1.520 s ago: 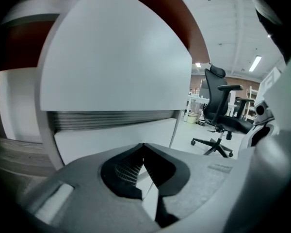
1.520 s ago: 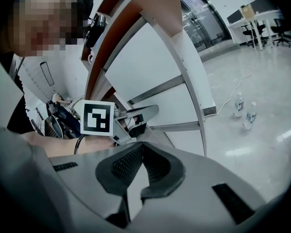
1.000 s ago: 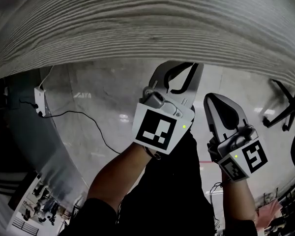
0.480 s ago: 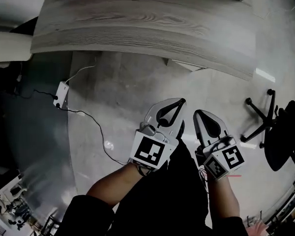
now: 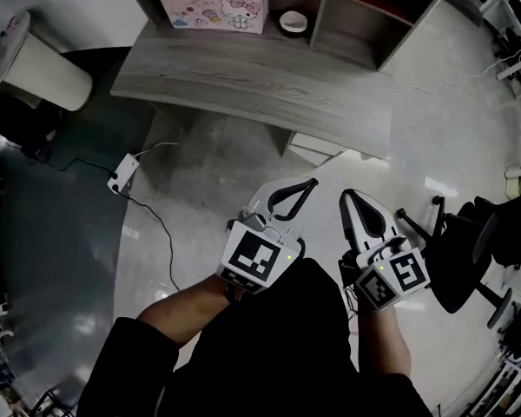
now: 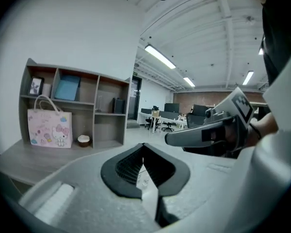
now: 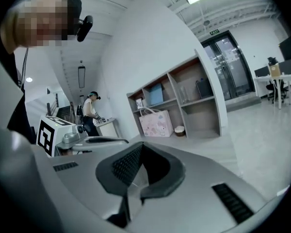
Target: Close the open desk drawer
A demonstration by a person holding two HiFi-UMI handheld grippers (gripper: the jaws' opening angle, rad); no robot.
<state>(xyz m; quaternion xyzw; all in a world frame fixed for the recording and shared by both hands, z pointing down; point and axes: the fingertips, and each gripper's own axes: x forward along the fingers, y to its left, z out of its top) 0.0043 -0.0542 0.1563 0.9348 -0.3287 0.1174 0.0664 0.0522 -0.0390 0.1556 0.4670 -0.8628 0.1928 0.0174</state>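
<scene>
One pale drawer (image 5: pixel 315 148) peeps from under the grey desk's (image 5: pixel 243 76) near edge, front position unclear; left gripper (image 5: pixel 309 183) and right gripper (image 5: pixel 348 196) both fully closed, empty, touching nothing.

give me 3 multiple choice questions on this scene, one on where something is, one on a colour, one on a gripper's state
1. Where does the pink cartoon-print paper bag stand?
A. on the grey wooden desktop
B. on the floor
C. on a windowsill

2. What colour is the rectangular power strip with a black cable, lying on the floor?
A. red
B. white
C. yellow

3. How do the left gripper's jaws stand?
A. wide apart
B. clamped on the bag's handle
C. closed together, empty

Answers:
1 A, the bag's base rests on the desktop.
2 B, its body is white against the pale floor.
3 C, the left gripper view shows the pads meeting with nothing between them.
</scene>
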